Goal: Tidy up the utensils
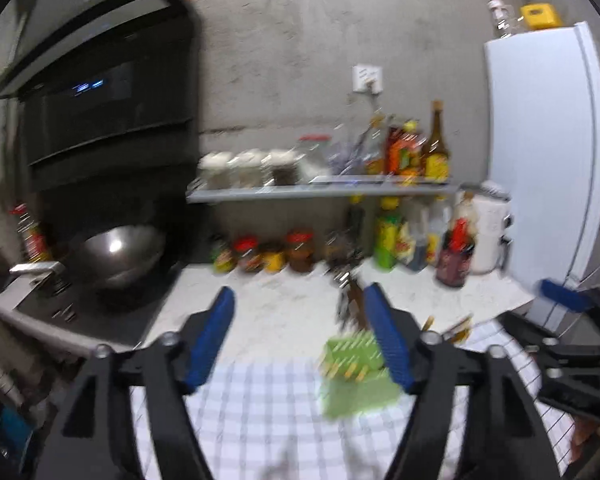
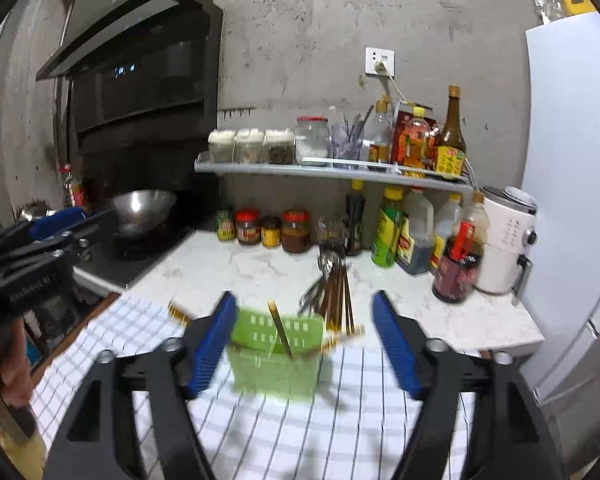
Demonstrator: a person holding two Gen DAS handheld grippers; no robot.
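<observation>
A green slotted utensil basket stands on a checked cloth and holds one gold-handled utensil. It also shows, blurred, in the left wrist view. A pile of spoons and gold-tipped chopsticks lies on the white counter behind the basket. My right gripper is open and empty, its jaws on either side of the basket. My left gripper is open and empty, above the cloth to the basket's left. It shows at the left edge of the right wrist view.
Sauce jars and bottles line the back wall under a shelf. A steel wok sits on the hob at left. A white appliance and a fridge stand at right.
</observation>
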